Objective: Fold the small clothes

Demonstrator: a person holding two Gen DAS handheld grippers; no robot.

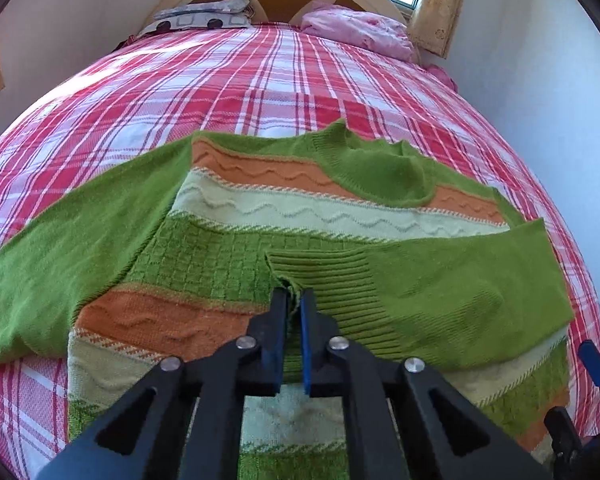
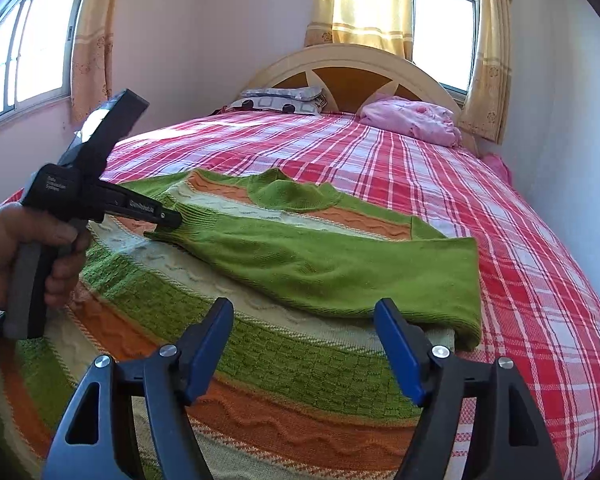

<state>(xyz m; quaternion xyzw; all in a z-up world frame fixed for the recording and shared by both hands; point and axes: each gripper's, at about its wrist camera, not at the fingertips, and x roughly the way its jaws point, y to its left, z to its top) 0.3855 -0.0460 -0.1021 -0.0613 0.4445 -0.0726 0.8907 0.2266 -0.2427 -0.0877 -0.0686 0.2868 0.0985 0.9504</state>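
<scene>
- So the left gripper (image 1: 294, 300) is pinching the sweater (image 1: 228, 264) by its ribbed cuff (image 1: 320, 280).
- Right gripper (image 2: 304, 340) is hanging spread, holding nothing.
- Knit's looking soft and floppy, so gripping thick edges seems best.

Sweater (image 1: 228, 256) on bed (image 1: 260, 80), pillows (image 1: 204, 16) behind

I count one sweater (image 1: 260, 216) on one bed (image 1: 228, 80). It has two sleeves: one green sleeve (image 1: 440, 292) lies across the middle, and one sleeve (image 1: 60, 252) sticks out to the left. At the far end I see two pillows: one gray pillow (image 1: 204, 14) on the left and one pink pillow (image 1: 356, 30) on the right. I hold two grippers, the left gripper (image 1: 294, 300) and the right gripper (image 2: 304, 316). Each has two fingers. I see two windows (image 2: 444, 32).
</scene>
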